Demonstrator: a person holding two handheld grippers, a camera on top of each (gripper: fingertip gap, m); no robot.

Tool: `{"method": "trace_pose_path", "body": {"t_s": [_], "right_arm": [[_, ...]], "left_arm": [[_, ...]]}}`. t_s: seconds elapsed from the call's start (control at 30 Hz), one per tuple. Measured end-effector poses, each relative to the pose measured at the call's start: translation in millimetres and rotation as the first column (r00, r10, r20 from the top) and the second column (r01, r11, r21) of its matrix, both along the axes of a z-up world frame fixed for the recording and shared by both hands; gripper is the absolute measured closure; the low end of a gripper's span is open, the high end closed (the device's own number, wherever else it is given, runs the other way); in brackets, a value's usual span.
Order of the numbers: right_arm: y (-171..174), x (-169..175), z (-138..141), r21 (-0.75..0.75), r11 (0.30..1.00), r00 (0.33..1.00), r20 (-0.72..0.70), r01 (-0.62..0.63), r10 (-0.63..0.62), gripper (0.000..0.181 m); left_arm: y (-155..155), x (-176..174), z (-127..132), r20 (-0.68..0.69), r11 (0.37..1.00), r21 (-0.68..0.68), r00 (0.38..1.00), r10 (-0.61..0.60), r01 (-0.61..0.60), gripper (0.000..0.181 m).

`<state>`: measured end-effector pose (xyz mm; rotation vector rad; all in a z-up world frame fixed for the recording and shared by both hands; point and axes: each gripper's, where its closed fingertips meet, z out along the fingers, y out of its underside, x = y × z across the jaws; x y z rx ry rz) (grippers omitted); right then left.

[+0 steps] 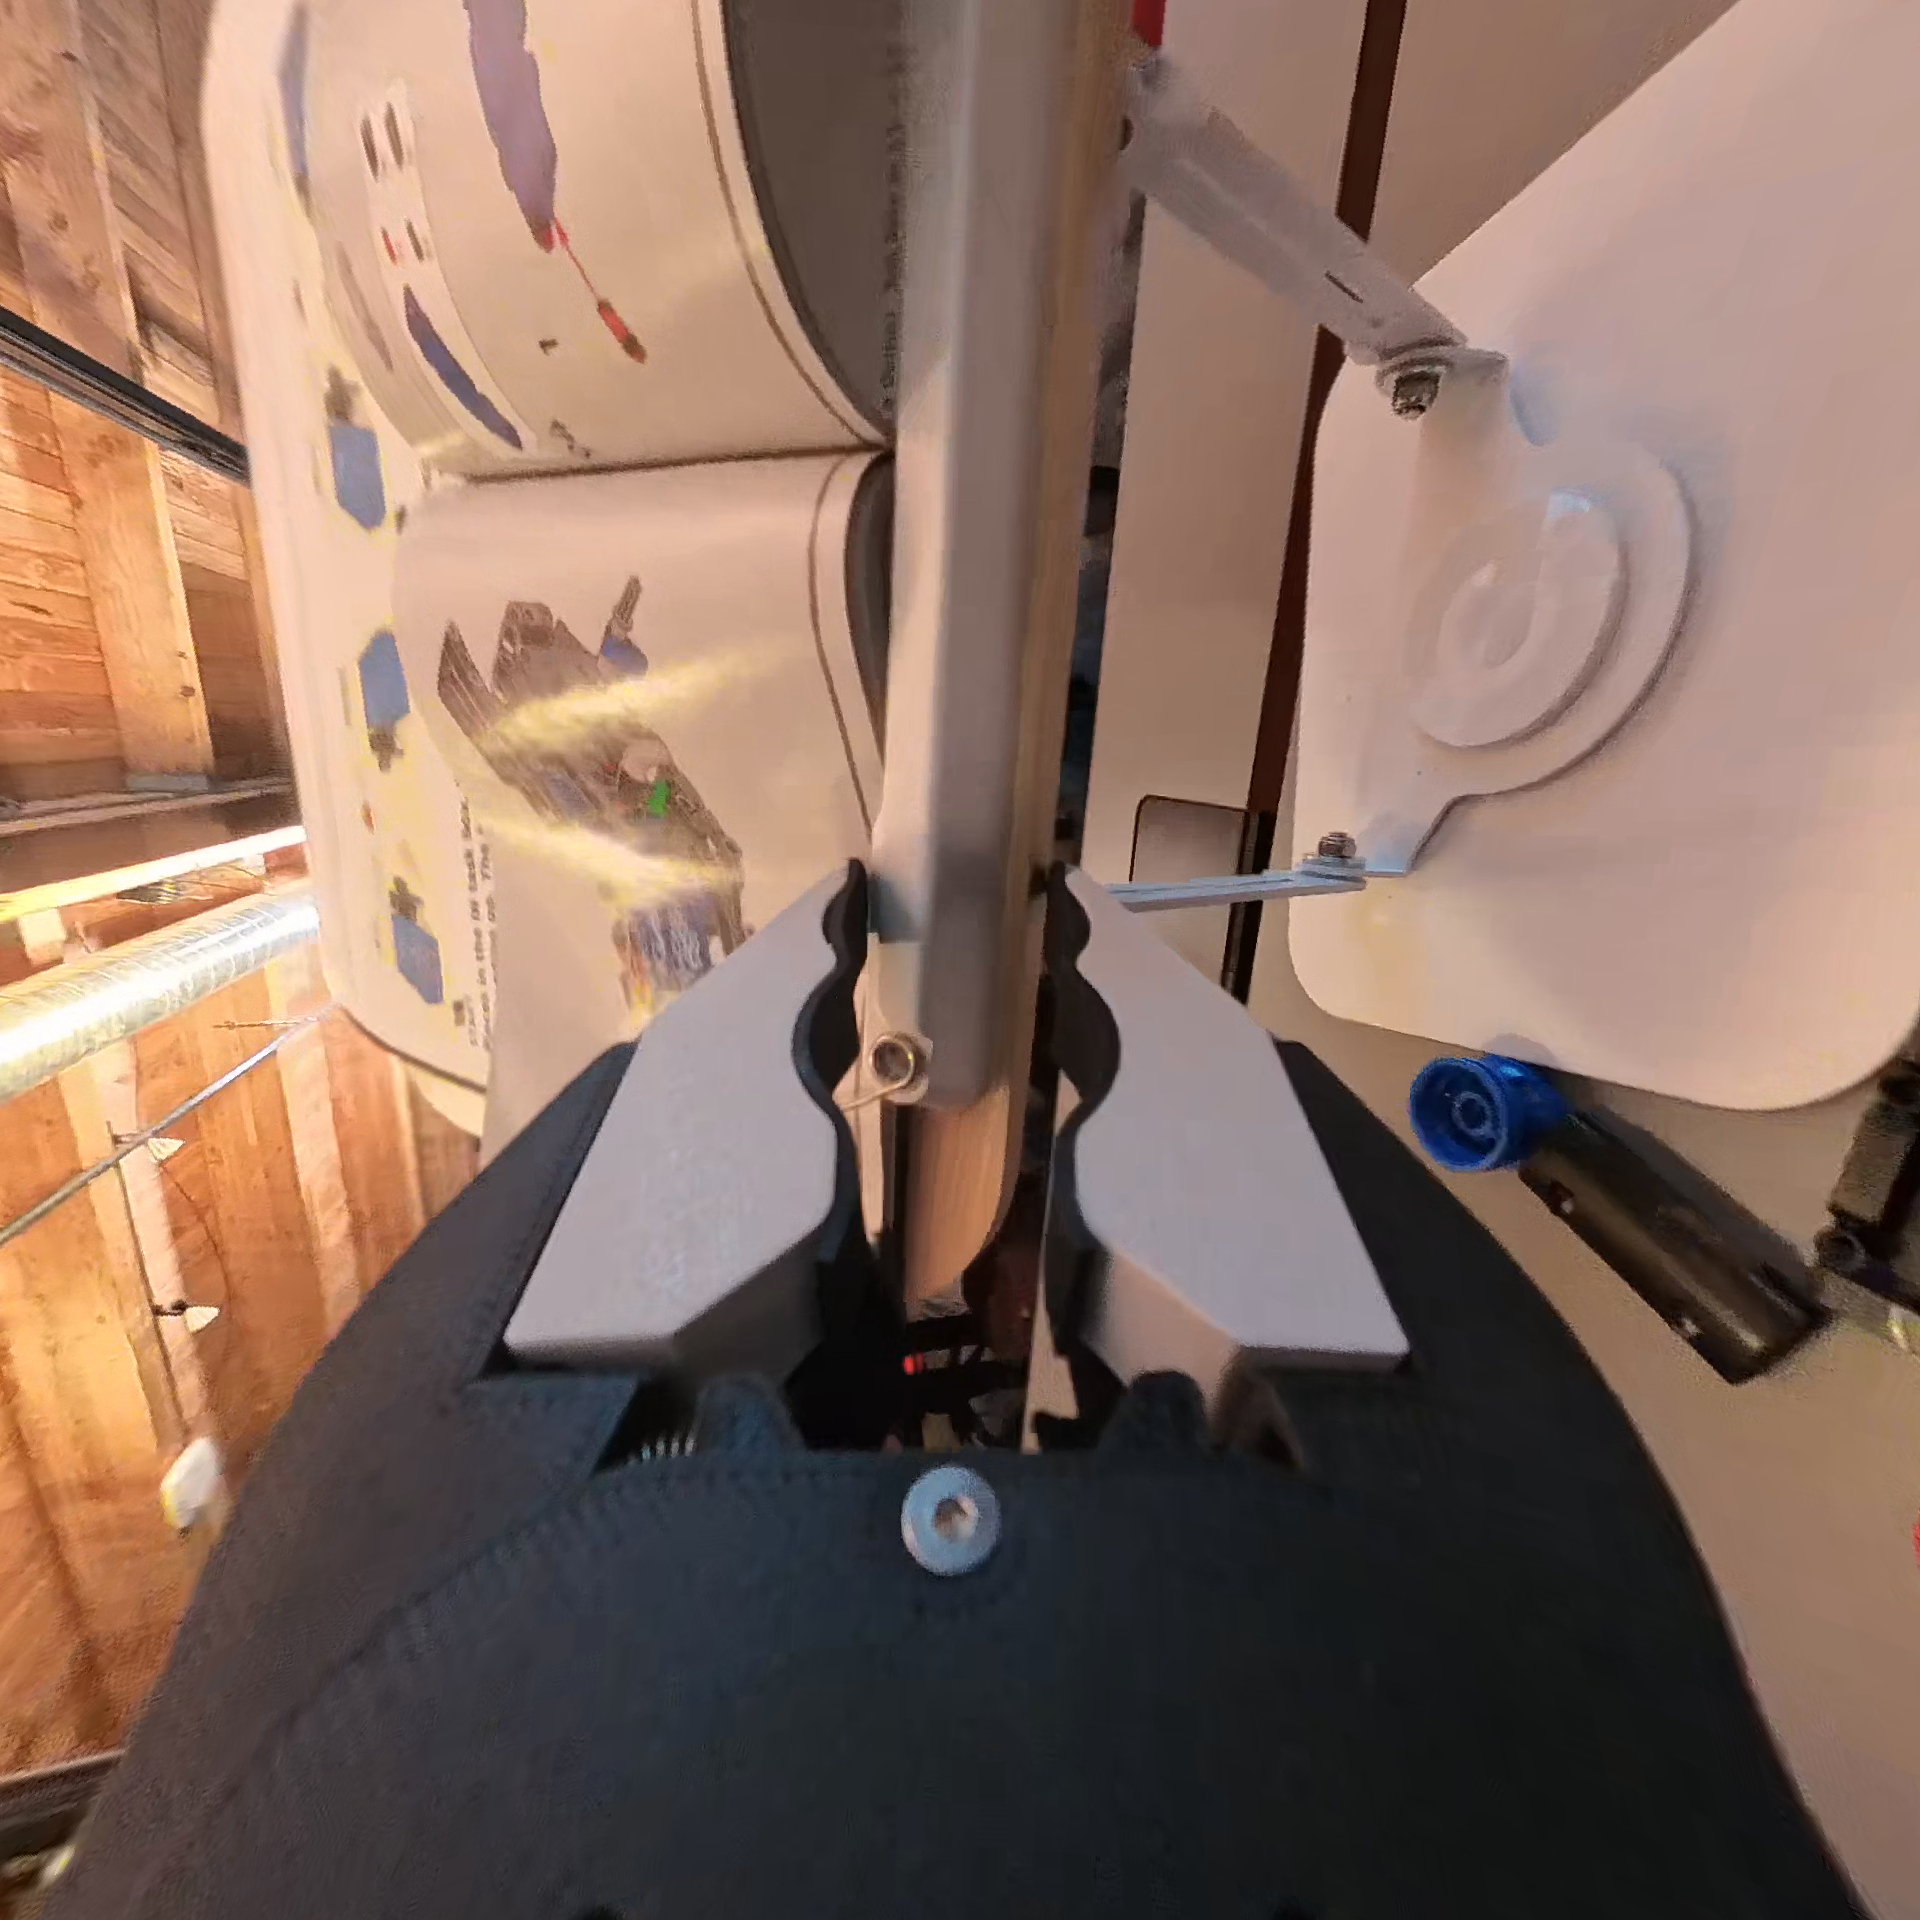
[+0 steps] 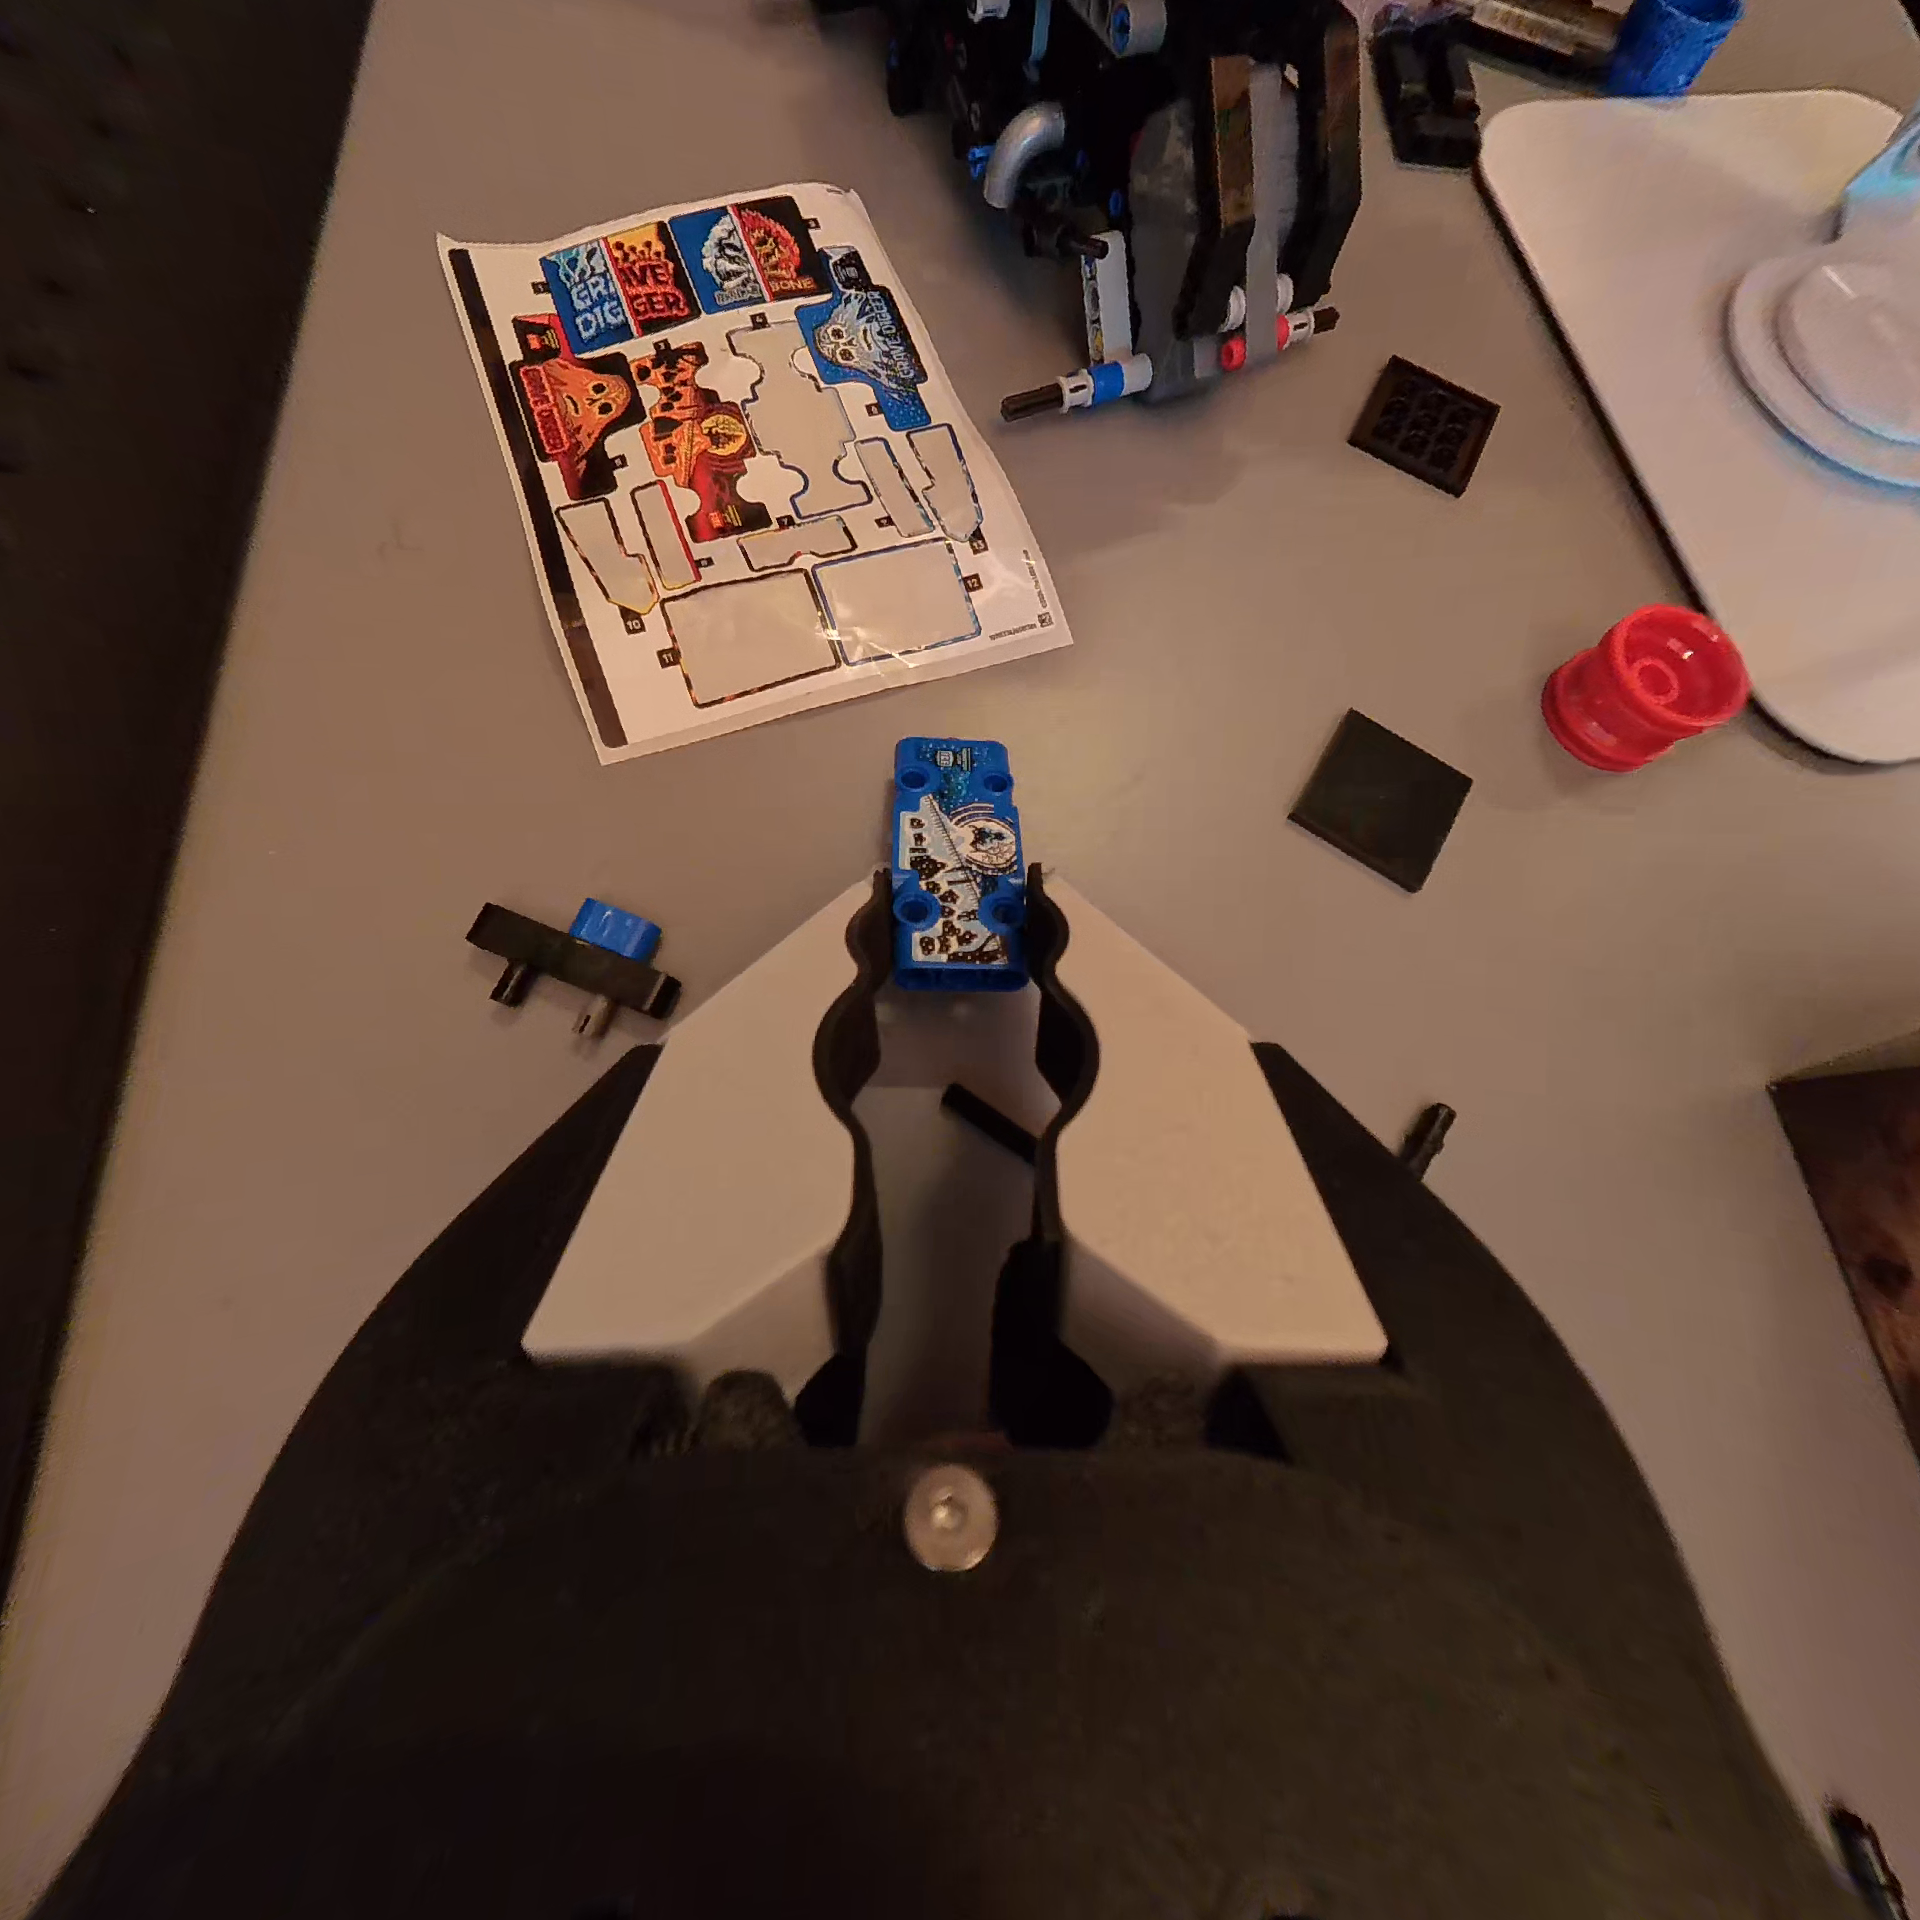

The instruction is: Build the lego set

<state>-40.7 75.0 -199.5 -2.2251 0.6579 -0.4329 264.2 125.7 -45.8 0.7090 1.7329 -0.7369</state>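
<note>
Here the right gripper [image 2: 958,914] has its jaws clamped on the near end of a blue stickered panel [image 2: 954,847]. The panel's long axis runs straight ahead along the fingers, and its far end projects beyond the tips, above the grey table [image 2: 1195,623]. Ahead and to the right, well apart from the panel, stands the partly built model [image 2: 1174,208]. The sticker sheet [image 2: 748,468] lies ahead and to the left.

The left gripper [image 1: 956,914] has its jaws closed on a grey and wooden clip-like stand part [image 1: 977,623] that appears to hold the instruction booklet [image 1: 582,675]. It holds no brick.

Judgement: the right gripper is the only one positioned to fit the panel. The panel must travel forward and rightward, and its free end must lead into the model.
</note>
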Motion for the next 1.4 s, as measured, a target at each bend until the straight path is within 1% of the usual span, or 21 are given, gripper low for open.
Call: {"method": "trace_pose_path", "body": {"t_s": [0.03, 0.07, 0.1, 0.13, 0.2, 0.27, 0.3, 0.33, 0.4, 0.5, 0.63, 0.87, 1.03, 1.13, 1.3, 1.4], "right_arm": [[0, 0, 0, -0.001, 1.000, 1.000, -0.001, 0.000, 0.000, 0.158], [0, 0, 0, 0.000, 1.000, 1.000, -0.001, 0.001, -0.001, 0.158], [0, 0, 0, 0.000, 1.000, 1.000, -0.001, 0.001, -0.001, 0.158], [0, 0, 0, 0.000, 1.000, 1.000, -0.002, 0.002, -0.002, 0.158], [0, 0, -1, -0.001, 1.000, 1.000, -0.005, 0.002, -0.002, 0.158], [0, 0, -1, -0.002, 1.000, 1.000, -0.005, 0.003, -0.003, 0.158], [-1, 0, -1, -0.002, 1.000, 1.000, -0.004, 0.004, -0.004, 0.158], [-1, 0, -1, -0.001, 1.000, 1.000, -0.004, 0.005, -0.005, 0.158], [-2, 0, 0, 0.000, 1.000, 1.000, -0.004, 0.009, -0.009, 0.158], [-2, 0, 0, 0.003, 1.000, 1.000, -0.004, 0.010, -0.010, 0.158], [-2, 0, -1, -0.003, 1.000, 1.000, -0.007, 0.005, -0.005, 0.158], [-3, 1, 0, 0.004, 1.000, 1.000, -0.001, 0.013, -0.013, 0.158], [-2, -2, -8, -0.046, 0.999, 1.000, -0.018, -0.005, 0.004, 0.158], [0, -2, -7, -0.050, 0.999, 1.000, -0.011, -0.010, 0.009, 0.158], [3, -3, -4, -0.039, 0.999, 1.000, -0.002, -0.023, 0.023, 0.157], [3, -1, 1, -0.021, 1.000, 1.000, 0.014, -0.019, 0.019, 0.153]], "left_arm": [[4, 0, 2, -0.017, 1.000, -0.004, 1.000, 0.004, -0.005, 0.144], [5, -2, 7, -0.024, 1.000, -0.020, 1.000, 0.006, -0.007, 0.130], [4, -7, 12, -0.032, 0.999, -0.036, 0.999, -0.004, 0.003, 0.122], [-1, -16, 17, -0.039, 0.998, -0.050, 0.999, -0.032, 0.030, 0.120], [-17, -41, 19, -0.041, 0.993, -0.036, 0.993, -0.112, 0.110, 0.125], [-36, -55, 19, 0.006, 0.992, -0.011, 0.992, -0.124, 0.124, 0.126], [-45, -59, 18, 0.003, 0.993, -0.006, 0.993, -0.122, 0.122, 0.125], [-55, -62, 12, -0.017, 0.992, 0.014, 0.992, -0.124, 0.124, 0.125], [-68, -62, 3, -0.011, 0.993, 0.054, 0.994, -0.105, 0.106, 0.124], [-78, -58, -1, 0.003, 0.995, 0.070, 0.997, -0.076, 0.076, 0.126], [-78, -59, -2, -0.009, 0.995, 0.051, 0.997, -0.082, 0.082, 0.124], [-77, -58, -3, 0.015, 0.996, 0.049, 0.997, -0.074, 0.073, 0.122], [-76, -58, -3, 0.018, 0.996, 0.047, 0.997, -0.074, 0.073, 0.120], [-75, -58, -3, 0.022, 0.996, 0.056, 0.997, -0.067, 0.066, 0.120], [-74, -61, 0, -0.001, 0.997, 0.054, 0.998, -0.059, 0.059, 0.120], [-72, -66, 6, -0.045, 0.997, 0.028, 0.997, -0.068, 0.070, 0.122]]}}
